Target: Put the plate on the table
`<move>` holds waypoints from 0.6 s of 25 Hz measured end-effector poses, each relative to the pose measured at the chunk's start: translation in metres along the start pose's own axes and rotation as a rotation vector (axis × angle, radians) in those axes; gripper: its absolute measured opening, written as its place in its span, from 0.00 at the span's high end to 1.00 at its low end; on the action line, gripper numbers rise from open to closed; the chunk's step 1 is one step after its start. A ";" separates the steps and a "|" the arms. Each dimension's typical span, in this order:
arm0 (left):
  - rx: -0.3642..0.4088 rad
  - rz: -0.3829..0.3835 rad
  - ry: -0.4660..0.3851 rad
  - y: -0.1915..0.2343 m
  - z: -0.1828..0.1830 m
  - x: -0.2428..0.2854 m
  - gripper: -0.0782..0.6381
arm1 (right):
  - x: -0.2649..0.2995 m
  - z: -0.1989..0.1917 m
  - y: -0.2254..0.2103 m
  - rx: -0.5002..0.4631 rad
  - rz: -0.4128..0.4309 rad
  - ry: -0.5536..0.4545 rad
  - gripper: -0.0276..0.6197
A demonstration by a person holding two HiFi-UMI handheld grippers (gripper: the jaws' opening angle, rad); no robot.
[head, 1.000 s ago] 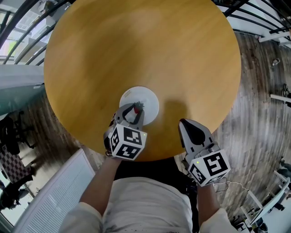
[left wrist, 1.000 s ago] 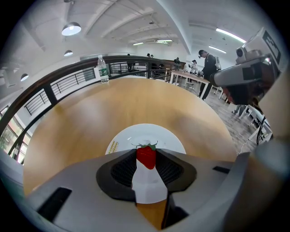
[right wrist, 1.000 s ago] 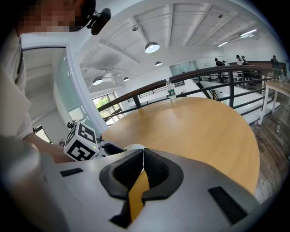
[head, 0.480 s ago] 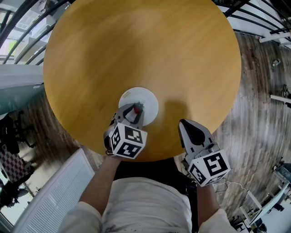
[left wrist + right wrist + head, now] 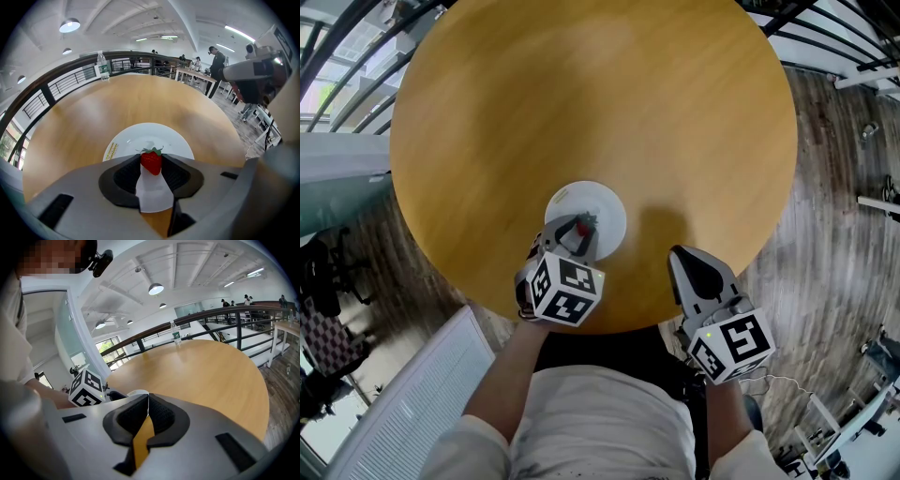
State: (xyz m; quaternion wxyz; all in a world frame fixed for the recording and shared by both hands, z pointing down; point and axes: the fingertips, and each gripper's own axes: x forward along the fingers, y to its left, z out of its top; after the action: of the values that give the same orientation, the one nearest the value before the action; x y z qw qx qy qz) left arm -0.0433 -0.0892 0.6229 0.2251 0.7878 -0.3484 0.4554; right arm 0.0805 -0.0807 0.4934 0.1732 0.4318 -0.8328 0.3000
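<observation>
Head view: the white plate (image 5: 592, 199) lies on the round surface (image 5: 609, 94), toward its 6 o'clock edge.
Left gripper view: left gripper (image 5: 152, 157) jaws pinch a strawberry (image 5: 151, 164) above the plate's near rim. Right gripper view: right gripper (image 5: 148, 398) jaws pressed together, empty.

Plate (image 5: 602, 201) and left hand-held gripper (image 5: 578, 225) marginally farther forward

Nothing legible: the yellow print (image 5: 111, 151) on the plate (image 5: 154, 135) rim, just left of the left gripper (image 5: 151, 159) fingertips, is too small.
</observation>
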 end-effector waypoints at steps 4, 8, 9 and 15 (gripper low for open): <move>-0.005 -0.009 0.008 -0.001 -0.003 -0.001 0.65 | -0.001 0.001 0.002 -0.002 0.002 -0.002 0.92; -0.006 -0.011 0.007 -0.001 -0.002 -0.002 0.63 | -0.001 0.001 0.002 -0.003 0.004 -0.002 0.92; -0.007 -0.011 0.007 -0.001 -0.002 -0.003 0.63 | -0.001 0.001 0.002 -0.004 0.004 -0.003 0.92; -0.010 -0.004 -0.008 -0.001 0.004 -0.012 0.63 | -0.006 0.008 0.003 -0.011 0.007 -0.018 0.92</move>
State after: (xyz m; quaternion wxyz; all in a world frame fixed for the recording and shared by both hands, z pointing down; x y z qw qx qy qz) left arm -0.0450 -0.0868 0.6102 0.2288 0.7891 -0.3498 0.4500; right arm 0.0811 -0.0810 0.4832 0.1671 0.4306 -0.8374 0.2924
